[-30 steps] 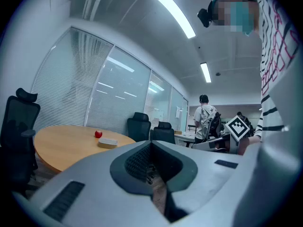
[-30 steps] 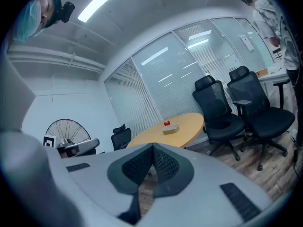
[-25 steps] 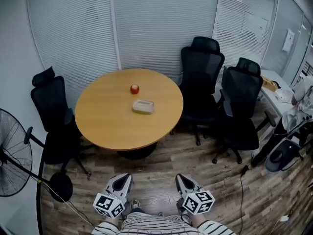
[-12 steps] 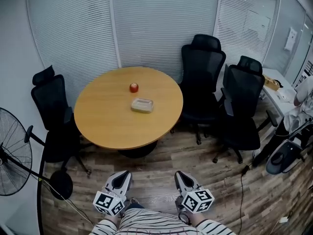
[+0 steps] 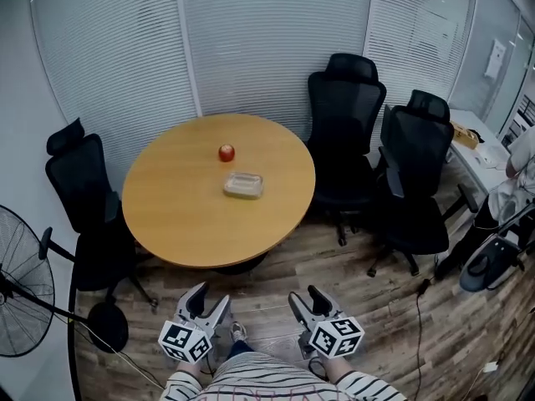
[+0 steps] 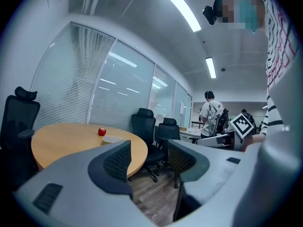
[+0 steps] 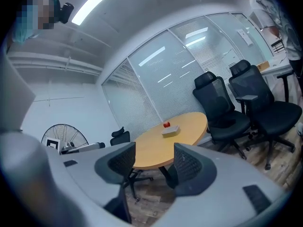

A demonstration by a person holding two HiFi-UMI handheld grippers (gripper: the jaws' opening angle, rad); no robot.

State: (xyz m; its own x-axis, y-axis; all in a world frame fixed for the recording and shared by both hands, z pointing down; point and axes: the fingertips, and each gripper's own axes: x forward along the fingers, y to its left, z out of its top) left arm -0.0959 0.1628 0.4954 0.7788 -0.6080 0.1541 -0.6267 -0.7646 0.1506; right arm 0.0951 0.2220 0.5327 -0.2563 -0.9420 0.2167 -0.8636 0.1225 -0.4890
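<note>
Wood floor [image 5: 351, 291] short of the round table [image 5: 184, 224] lies under the left gripper [image 5: 207, 300] and right gripper [image 5: 306, 297], both pairs of jaws newly parted from shut and empty, well apart from the red apple [image 5: 226, 152] and dish [image 5: 243, 185] near the table's middle.

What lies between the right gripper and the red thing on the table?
Head view: wood floor, then the near edge of the table and a shallow tray.

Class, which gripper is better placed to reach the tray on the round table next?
Right, probably. Both are open, empty and far from the round table. The right gripper has its jaws lined up with the tray; the left gripper faces the office chairs instead.
</note>
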